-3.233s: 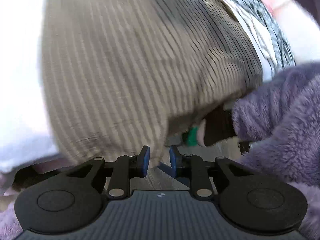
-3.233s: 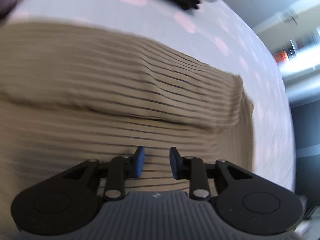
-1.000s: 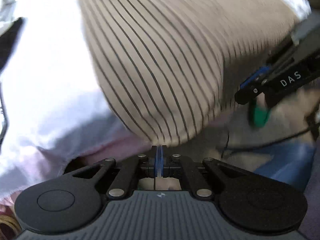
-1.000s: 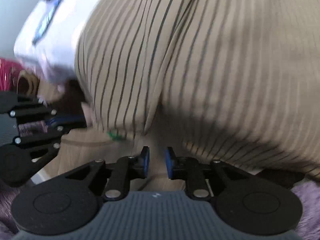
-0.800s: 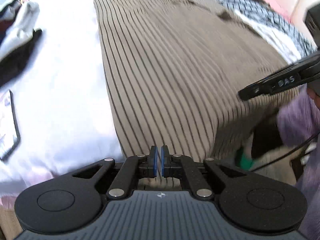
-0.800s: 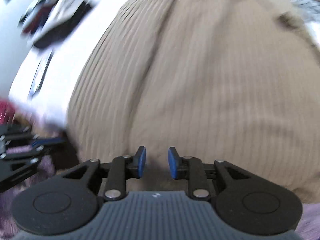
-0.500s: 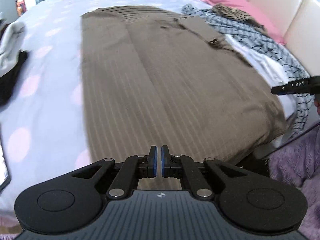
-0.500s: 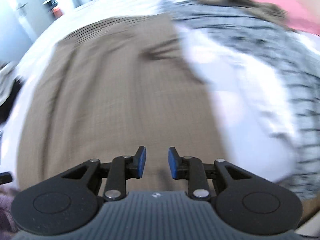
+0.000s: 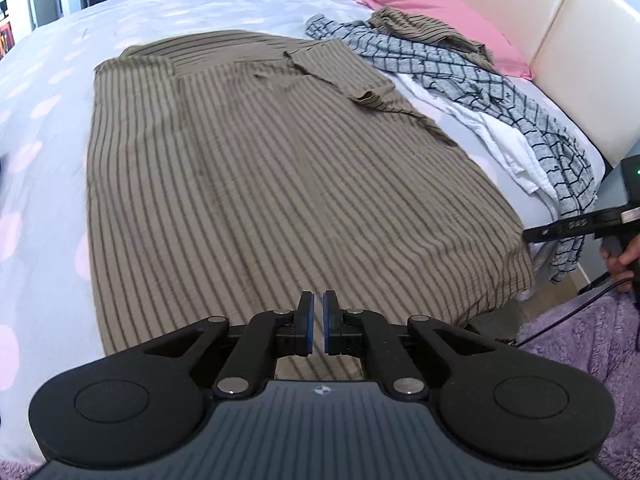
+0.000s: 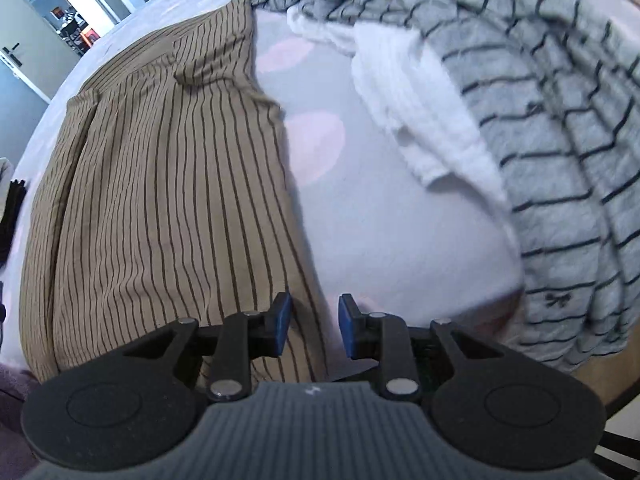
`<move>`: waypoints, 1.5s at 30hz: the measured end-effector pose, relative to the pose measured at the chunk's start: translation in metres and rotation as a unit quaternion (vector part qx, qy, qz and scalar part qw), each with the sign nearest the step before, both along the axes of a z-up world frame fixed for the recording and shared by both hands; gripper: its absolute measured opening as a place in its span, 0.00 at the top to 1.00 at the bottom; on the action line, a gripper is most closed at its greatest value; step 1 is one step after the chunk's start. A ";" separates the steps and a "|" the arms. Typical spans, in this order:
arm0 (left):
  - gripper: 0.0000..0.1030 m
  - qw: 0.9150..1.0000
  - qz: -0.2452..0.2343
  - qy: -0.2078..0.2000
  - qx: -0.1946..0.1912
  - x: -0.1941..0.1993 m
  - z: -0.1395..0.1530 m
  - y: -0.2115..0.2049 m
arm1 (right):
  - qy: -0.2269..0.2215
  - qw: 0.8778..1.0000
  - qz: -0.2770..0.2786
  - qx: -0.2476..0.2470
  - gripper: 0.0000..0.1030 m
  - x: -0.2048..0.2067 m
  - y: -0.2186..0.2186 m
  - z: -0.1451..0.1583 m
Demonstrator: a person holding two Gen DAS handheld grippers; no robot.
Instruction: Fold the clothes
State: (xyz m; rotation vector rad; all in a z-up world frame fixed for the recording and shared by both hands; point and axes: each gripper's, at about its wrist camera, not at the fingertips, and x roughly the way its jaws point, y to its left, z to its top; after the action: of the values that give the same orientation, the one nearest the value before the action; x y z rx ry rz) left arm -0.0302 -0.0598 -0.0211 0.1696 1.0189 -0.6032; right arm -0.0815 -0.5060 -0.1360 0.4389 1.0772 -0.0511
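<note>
A brown shirt with thin dark stripes (image 9: pixel 280 184) lies spread flat along the bed, its hem draped over the near edge. My left gripper (image 9: pixel 317 322) hovers above that hem. Its jaws are opening, with a narrow slit between the blue pads and nothing in it. My right gripper (image 10: pixel 314 324) stands open and empty over the shirt's right edge (image 10: pixel 160 200), where the cloth meets the bare sheet. In the left wrist view, one of the right gripper's black fingers (image 9: pixel 560 228) pokes in from the right, held by a hand (image 9: pixel 624 256).
A grey checked garment (image 10: pixel 560 140) and a white one (image 10: pixel 420 120) lie heaped right of the shirt. Behind them are another brown striped piece (image 9: pixel 432 32), a pink pillow (image 9: pixel 420 4) and a cream headboard (image 9: pixel 560 40). The sheet (image 9: pixel 40 160) is pale with pink dots. A purple fleece sleeve (image 9: pixel 592 344) is at the right.
The shirt, bunched up close to both cameras, now lies flat on the bed. Both grippers have drawn back and up; the right swung to the shirt's right edge. The left pads parted slightly.
</note>
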 end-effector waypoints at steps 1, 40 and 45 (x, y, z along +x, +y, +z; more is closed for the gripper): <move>0.90 1.000 -0.001 -0.001 0.000 -0.001 0.000 -0.003 | 0.001 1.000 0.003 0.004 0.72 0.000 0.000 -0.005; 0.83 0.995 0.093 0.026 -0.015 0.036 -0.004 0.058 | -0.011 0.949 0.315 -0.024 0.99 0.040 0.273 0.044; 0.83 0.996 0.083 0.034 -0.015 0.050 -0.009 0.048 | 0.013 0.935 0.351 -0.040 0.99 0.031 0.282 0.028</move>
State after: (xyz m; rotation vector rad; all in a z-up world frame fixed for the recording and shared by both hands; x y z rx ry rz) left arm 0.0194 -0.0117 -0.0298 0.0374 1.0766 -0.4762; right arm -0.0510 -0.2235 -0.1084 -0.0403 1.2009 0.5336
